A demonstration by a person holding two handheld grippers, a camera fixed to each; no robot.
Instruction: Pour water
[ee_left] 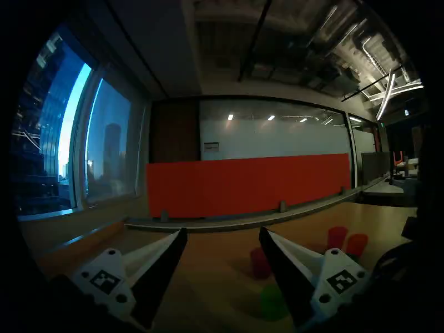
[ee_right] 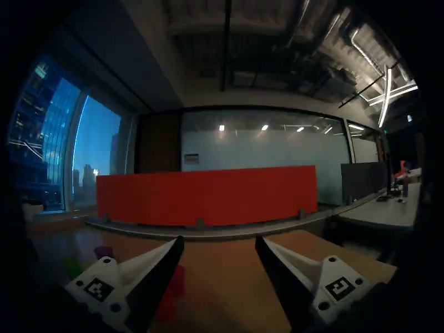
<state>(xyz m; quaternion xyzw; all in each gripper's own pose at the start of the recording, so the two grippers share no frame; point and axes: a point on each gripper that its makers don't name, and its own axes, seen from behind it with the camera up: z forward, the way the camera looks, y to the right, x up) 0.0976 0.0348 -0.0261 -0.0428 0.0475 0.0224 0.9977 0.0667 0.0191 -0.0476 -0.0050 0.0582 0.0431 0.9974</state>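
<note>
Seen in the left gripper view: a dark red cup (ee_left: 258, 262) and a green cup (ee_left: 273, 302) on the wooden table (ee_left: 222, 277), just beside the right-hand finger of the left gripper (ee_left: 222, 231), untouched; two red cups (ee_left: 336, 237) farther right. In the right gripper view: a red cup (ee_right: 176, 280) beside the left-hand finger of the right gripper (ee_right: 219, 240), a purple cup (ee_right: 103, 252) well to the left. Both pairs of fingers spread wide, holding nothing.

1 wooden table (ee_left: 222, 266). On it: 2 red cups (ee_left: 337, 236) side by side, 1 darker red cup (ee_left: 258, 262), 1 green cup (ee_left: 273, 301).
</note>
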